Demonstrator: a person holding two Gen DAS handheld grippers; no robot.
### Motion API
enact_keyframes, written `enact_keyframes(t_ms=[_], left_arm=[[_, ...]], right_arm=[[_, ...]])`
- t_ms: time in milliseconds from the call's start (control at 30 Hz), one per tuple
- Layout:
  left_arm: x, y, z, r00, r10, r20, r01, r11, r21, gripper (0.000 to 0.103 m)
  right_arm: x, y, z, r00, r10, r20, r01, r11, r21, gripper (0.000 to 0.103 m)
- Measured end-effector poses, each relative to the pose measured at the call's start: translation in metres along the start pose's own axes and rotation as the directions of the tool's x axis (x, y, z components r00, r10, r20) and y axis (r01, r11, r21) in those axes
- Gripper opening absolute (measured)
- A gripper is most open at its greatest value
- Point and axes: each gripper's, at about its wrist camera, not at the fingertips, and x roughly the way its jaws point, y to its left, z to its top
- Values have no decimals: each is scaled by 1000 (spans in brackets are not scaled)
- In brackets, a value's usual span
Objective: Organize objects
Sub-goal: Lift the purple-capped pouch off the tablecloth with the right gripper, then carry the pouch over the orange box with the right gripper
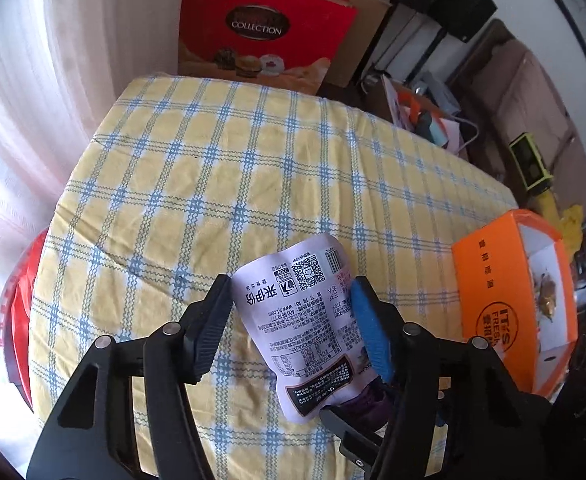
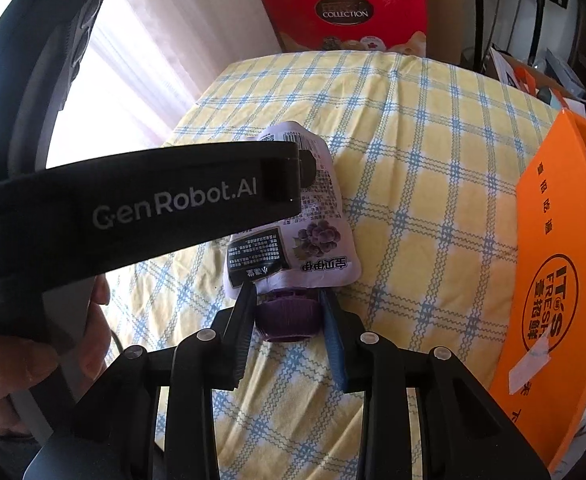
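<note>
A pale purple drink pouch (image 1: 309,328) with printed text and a purple screw cap lies over the checked tablecloth. My left gripper (image 1: 293,292) is shut on the pouch's body, one finger on each side. In the right wrist view the same pouch (image 2: 317,216) shows with its purple cap (image 2: 289,316) toward me. My right gripper (image 2: 287,296) is shut on the cap. The left gripper's black body (image 2: 153,208) crosses over the pouch's upper half and hides it.
An orange box (image 1: 513,300) stands at the table's right edge; it also shows in the right wrist view (image 2: 557,280). A red gift box (image 1: 261,32) leans behind the table's far end. White curtains hang on the left. Clutter and a green-framed device (image 1: 531,164) lie beyond the right edge.
</note>
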Motion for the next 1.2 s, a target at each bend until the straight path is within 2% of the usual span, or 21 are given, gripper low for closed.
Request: enact_keyframes(t_ms=[200,667,1033,1200], left_arm=[[-16,-1,8,998,-59,16,59,998,-27,53],[-53,-46,25,992,-97,78,95,995,34,53],[-58,-111,26,985,-157,70,150,984,101,52],[-49,-149,20,980,-195,37,189,972,138,51]], right_arm=[[-11,-1,2,1000,-8,25,9,1000,-11,32],[-65,-15,16,993,-28,112,29,1000,-4,32],[-108,-57,3,985,-71,158,63,997,54,32],[-123,-86,-8,980,-99,170,84,992,98,32]])
